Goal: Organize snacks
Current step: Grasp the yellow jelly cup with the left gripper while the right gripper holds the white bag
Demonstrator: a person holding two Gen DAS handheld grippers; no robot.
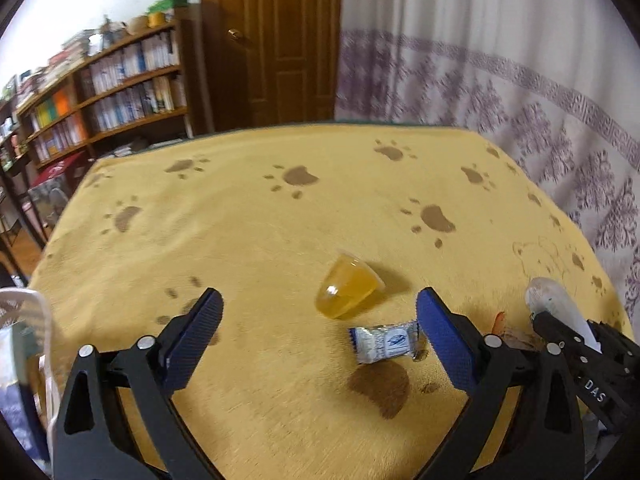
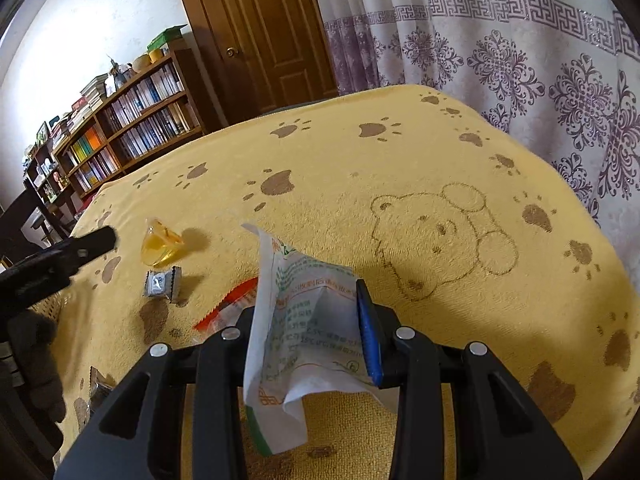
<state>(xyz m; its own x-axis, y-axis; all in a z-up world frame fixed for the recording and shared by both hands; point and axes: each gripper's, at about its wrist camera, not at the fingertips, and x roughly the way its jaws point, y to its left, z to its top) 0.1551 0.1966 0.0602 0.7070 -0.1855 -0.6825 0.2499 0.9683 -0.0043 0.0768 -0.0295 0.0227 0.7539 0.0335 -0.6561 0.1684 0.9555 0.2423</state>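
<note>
Right gripper (image 2: pixel 316 320) is clamped on a white snack packet (image 2: pixel 296 320); left gripper (image 1: pixel 320 320) gapes wide, empty, near the jelly cup (image 1: pixel 348 290).

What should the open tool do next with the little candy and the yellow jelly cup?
Probably the left tool should ease forward and right, then close on the small silver-wrapped candy. It stands open and empty, the candy lies loose on the yellow paw-print cloth just inside its right finger, nearer than the tipped yellow jelly cup, while the right tool already grips a white printed packet.
</note>
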